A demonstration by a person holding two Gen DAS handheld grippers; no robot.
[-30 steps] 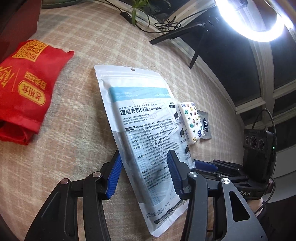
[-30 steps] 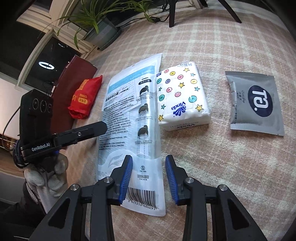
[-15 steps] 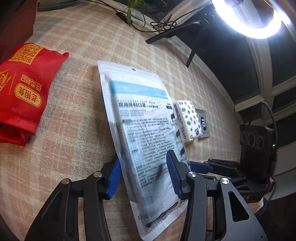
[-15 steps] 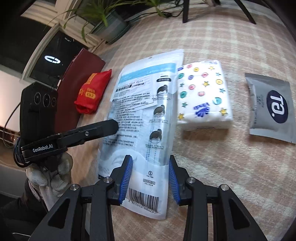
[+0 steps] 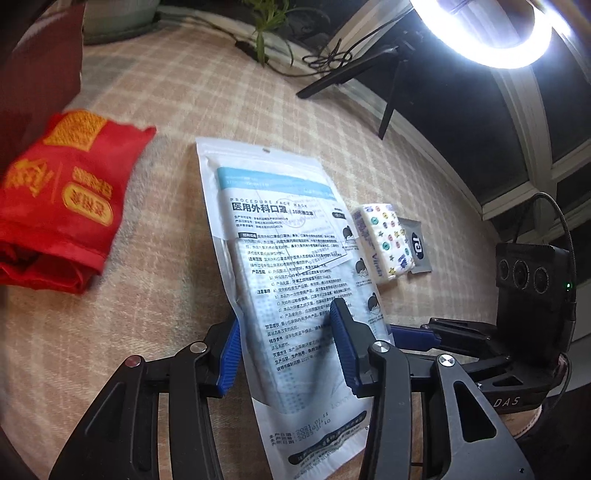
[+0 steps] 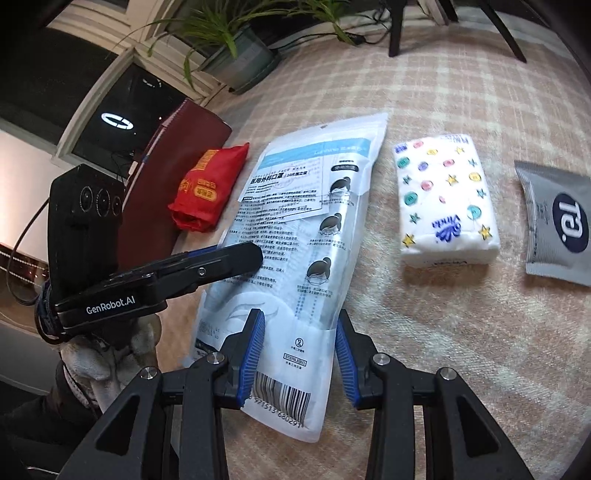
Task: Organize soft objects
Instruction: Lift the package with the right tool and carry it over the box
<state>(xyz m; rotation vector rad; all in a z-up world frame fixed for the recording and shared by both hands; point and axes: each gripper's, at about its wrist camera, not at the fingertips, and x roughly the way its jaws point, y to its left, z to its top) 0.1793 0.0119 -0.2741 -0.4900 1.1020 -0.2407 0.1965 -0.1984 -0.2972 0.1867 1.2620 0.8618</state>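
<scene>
Face mask pack (image 5: 291, 280), white and blue, lies flat on the checked table (image 5: 166, 92), centre of the left wrist frame, lower centre of the right wrist frame (image 6: 295, 236). Left claw (image 5: 284, 354) straddles its lower part, blue pads either side; can't tell if they press it. Right claw (image 6: 300, 354) straddles the barcode end, same thing, can't tell if it grips or just brackets. Left claw also shows at centre left of the right wrist frame (image 6: 221, 258), over the pack's edge, gloved hand (image 6: 110, 354) below it. Tissue pack (image 6: 445, 199) with stars and dots just right of the mask pack, not touching. Grey sachet (image 6: 557, 221) further right, apart. Red cloth bag (image 5: 62, 199) at left, blurred. Dark red box (image 6: 173, 177) beyond it. Ring light (image 5: 487, 33) upper right, potted plant (image 6: 236, 55) at top.
</scene>
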